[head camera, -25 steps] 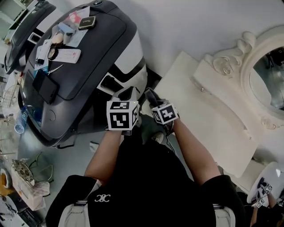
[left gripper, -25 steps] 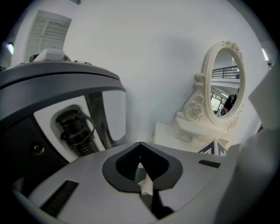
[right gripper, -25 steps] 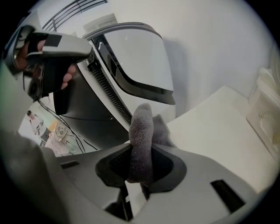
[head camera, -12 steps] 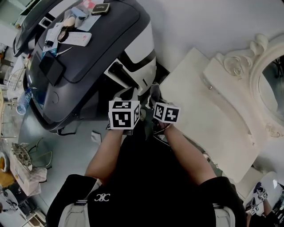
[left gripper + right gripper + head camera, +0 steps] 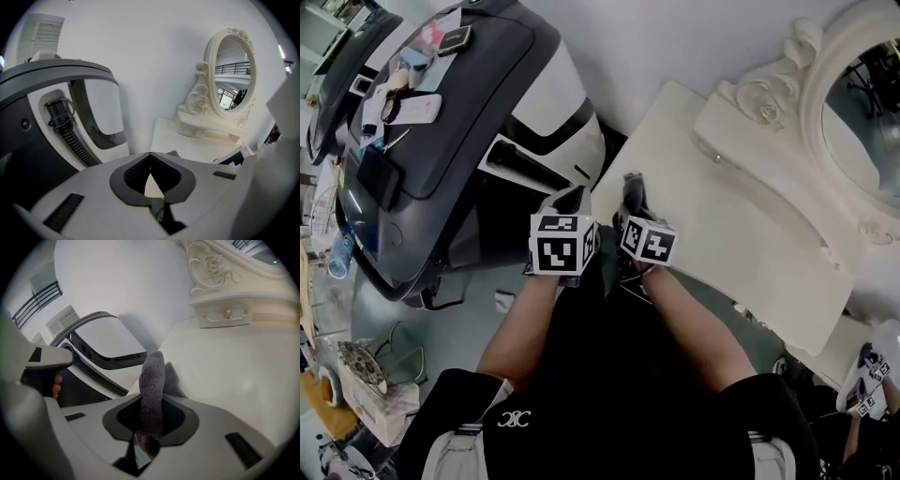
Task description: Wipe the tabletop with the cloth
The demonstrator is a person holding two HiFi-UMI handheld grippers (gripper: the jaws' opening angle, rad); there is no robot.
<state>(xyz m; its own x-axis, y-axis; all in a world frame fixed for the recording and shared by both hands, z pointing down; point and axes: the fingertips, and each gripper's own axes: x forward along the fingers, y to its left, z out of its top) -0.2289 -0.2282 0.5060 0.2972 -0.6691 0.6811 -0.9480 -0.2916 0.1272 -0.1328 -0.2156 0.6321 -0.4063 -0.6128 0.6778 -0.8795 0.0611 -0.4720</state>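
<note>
Where the right gripper (image 5: 152,399) clamps it, the cloth (image 5: 153,376) juts beyond its jaws.

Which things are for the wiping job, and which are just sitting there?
For the job: grey cloth, right gripper pinching it, white tabletop.
Just there: oval mirror, big grey machine, bits on its lid, empty left gripper.

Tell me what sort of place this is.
Probably a workshop or test space staged as a bedroom corner: a white dressing table with an ornate oval mirror stands beside a large grey-and-white machine with clutter on top.
</note>
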